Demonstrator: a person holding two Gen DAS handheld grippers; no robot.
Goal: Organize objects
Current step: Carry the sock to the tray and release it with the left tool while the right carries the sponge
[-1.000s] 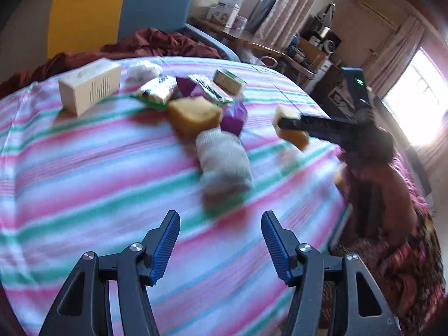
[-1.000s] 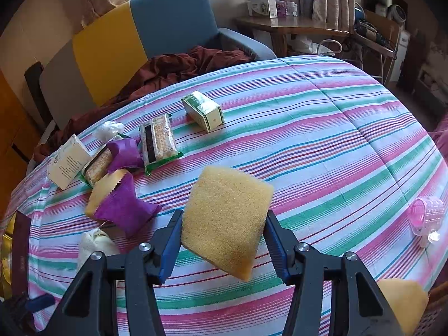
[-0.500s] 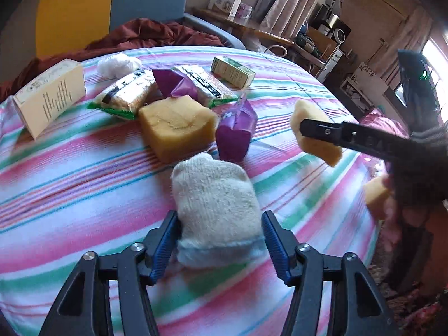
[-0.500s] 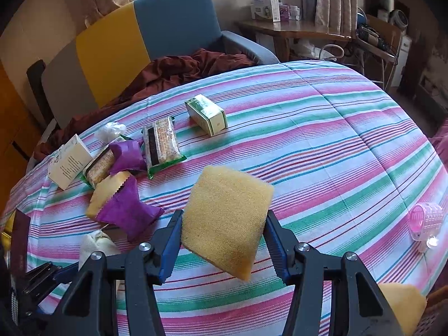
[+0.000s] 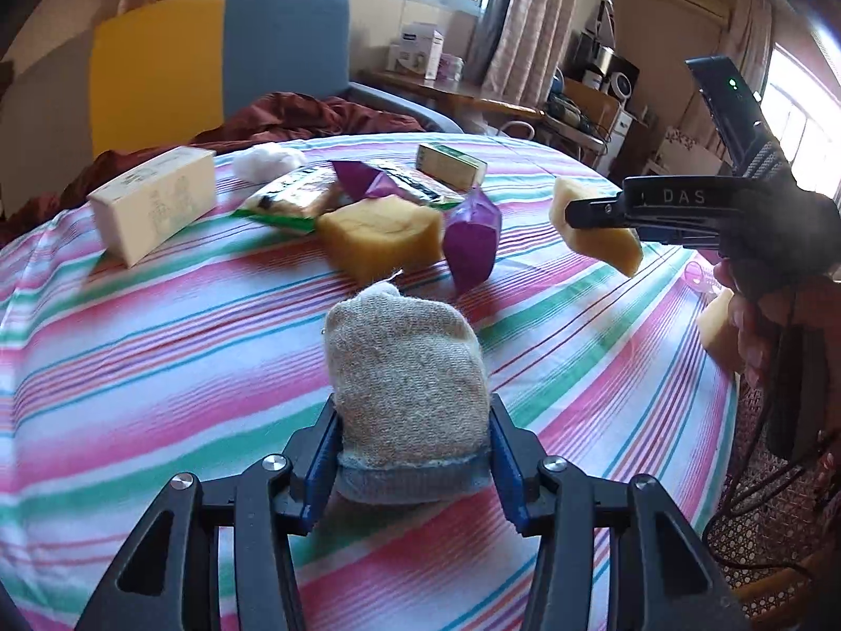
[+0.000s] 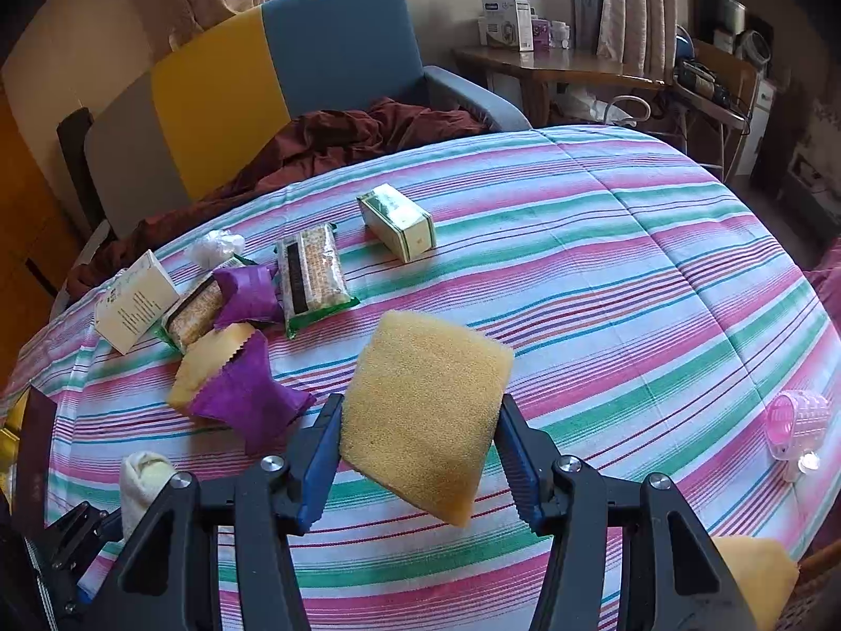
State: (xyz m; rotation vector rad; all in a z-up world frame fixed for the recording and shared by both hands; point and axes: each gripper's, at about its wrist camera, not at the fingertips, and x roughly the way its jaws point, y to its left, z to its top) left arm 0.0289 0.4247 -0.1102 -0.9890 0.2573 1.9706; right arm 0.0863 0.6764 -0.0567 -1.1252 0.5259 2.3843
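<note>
Left gripper [image 5: 412, 465] low at 6 o'clock of its own view, jaws just been closing, blue pads now pressed against both flanks of a rolled grey sock [image 5: 404, 384] that lies on the striped tablecloth [image 5: 157, 347]. Beyond the sock, toward 12 o'clock, a yellow sponge block [image 5: 381, 231] sits on the cloth with a purple wrapper [image 5: 472, 239] upright just beside it on the right. Farther out at 11 o'clock a cream carton [image 5: 155, 205] lies on its side; a green-edged snack packet [image 5: 286, 202] and a white cotton wad [image 5: 268, 160] lie behind the block, and a small green box [image 5: 451, 164] rests near 12 o'clock. At 2 o'clock the right gripper [image 5: 594, 210] shows from the side, held in a hand [image 5: 772, 310]. In the right wrist view, that gripper [image 6: 418, 452] pinches a flat yellow sponge [image 6: 426, 410] by its two edges, lifted clear of the cloth. A pink hair roller [image 6: 796, 423] lies at 3 o'clock near the table edge. Farthest back, at 11 to 12 o'clock, a blue, yellow and grey armchair [image 6: 273, 68] holds a crumpled maroon cloth [image 6: 341, 142].
</note>
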